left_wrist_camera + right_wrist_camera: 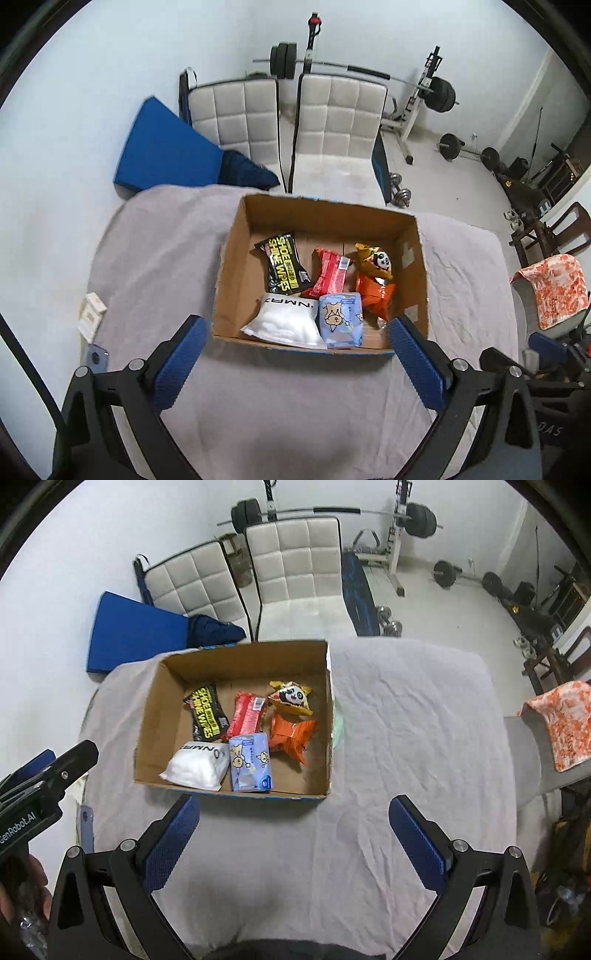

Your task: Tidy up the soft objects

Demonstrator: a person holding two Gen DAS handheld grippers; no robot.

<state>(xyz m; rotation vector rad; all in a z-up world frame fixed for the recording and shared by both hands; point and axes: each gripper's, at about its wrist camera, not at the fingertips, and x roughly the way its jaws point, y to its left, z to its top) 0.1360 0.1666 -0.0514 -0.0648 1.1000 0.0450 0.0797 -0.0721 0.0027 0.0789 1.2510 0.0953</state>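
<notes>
An open cardboard box (413, 236) (155, 709) stands on the grey cloth-covered table. It holds several soft packs: a black shoe wipes pack (282, 266) (207, 716), a red pack (328, 275) (247, 714), a panda snack bag (376, 262) (291, 698), an orange bag (376, 299) (291, 736), a white pouch (284, 325) (195, 768) and a light blue tissue pack (340, 319) (251, 762). My left gripper (297, 336) is open and empty, just in front of the box. My right gripper (293, 814) is open and empty, in front of the box's right corner.
A pale green item (338, 725) peeks out behind the box's right wall. Two white padded chairs (332, 122) (295, 565) stand behind the table, with a blue mat (162, 147) and weights (439, 94) beyond. A chair with an orange cloth (565, 720) is at right.
</notes>
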